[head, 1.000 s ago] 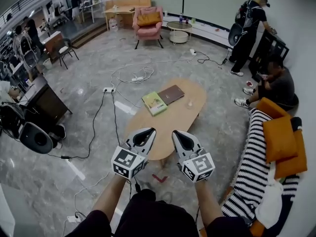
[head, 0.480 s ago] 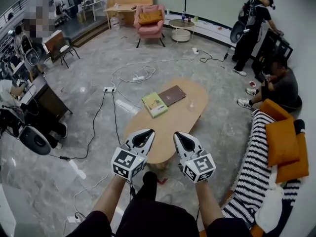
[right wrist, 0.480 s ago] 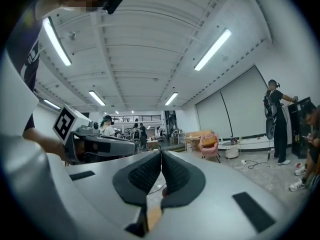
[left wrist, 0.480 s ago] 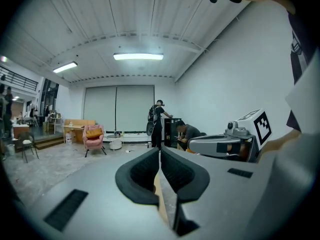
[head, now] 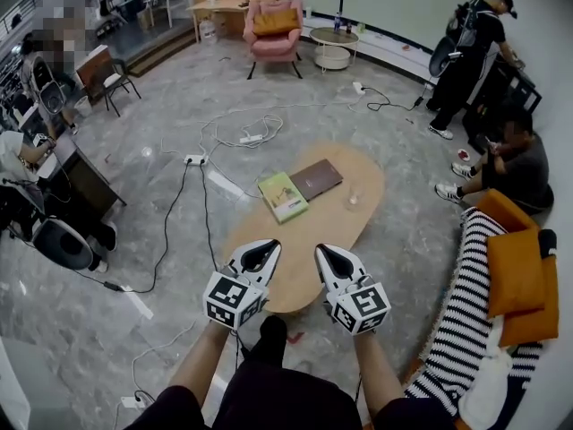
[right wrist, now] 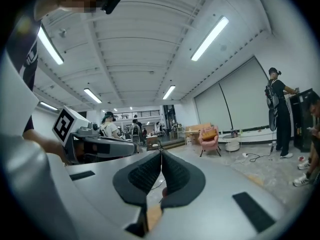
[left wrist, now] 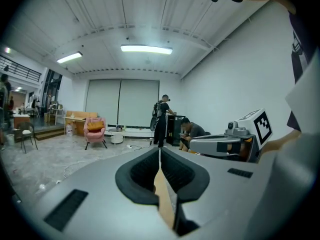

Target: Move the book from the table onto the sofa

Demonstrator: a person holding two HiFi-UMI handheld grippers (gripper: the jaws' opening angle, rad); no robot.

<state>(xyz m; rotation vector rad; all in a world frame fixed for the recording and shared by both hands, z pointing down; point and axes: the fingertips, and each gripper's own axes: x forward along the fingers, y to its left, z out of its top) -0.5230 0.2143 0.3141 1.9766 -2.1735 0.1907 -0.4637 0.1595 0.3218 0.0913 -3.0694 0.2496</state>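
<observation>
Table sits closer than before; left tongs and right tongs closed, empty.

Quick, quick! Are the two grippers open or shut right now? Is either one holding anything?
Left gripper: shut, holding nothing.
Right gripper: shut, holding nothing.

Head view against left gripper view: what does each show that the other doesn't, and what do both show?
Only the head view: the green book and brown book lying on the oval table. Only the left gripper view: the ceiling lights and a close look along the left gripper with its shut, empty jaws. Both: the pink armchair, the standing person in black and the right gripper.
</observation>
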